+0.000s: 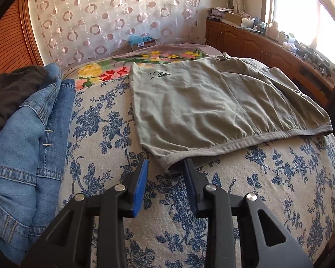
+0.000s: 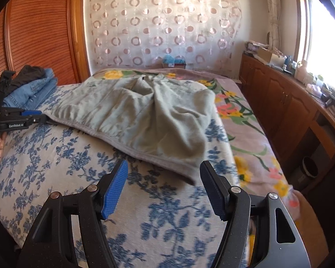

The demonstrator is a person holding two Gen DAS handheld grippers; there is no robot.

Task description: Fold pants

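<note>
Grey-green pants (image 1: 203, 107) lie spread on the blue-flowered bedcover, waistband toward me; they also show in the right wrist view (image 2: 149, 114). My left gripper (image 1: 166, 164) is open at the waistband's near left corner, its right finger touching the hem. It shows from the side in the right wrist view (image 2: 36, 115). My right gripper (image 2: 164, 168) is open, its jaws wide apart just in front of the waistband's right corner, not holding cloth.
A pile of denim and dark clothes (image 1: 22, 120) sits at the bed's left side. A flowered blanket (image 2: 245, 120) covers the far and right part of the bed. Wooden cabinets (image 2: 285, 102) with clutter run along the right under the window.
</note>
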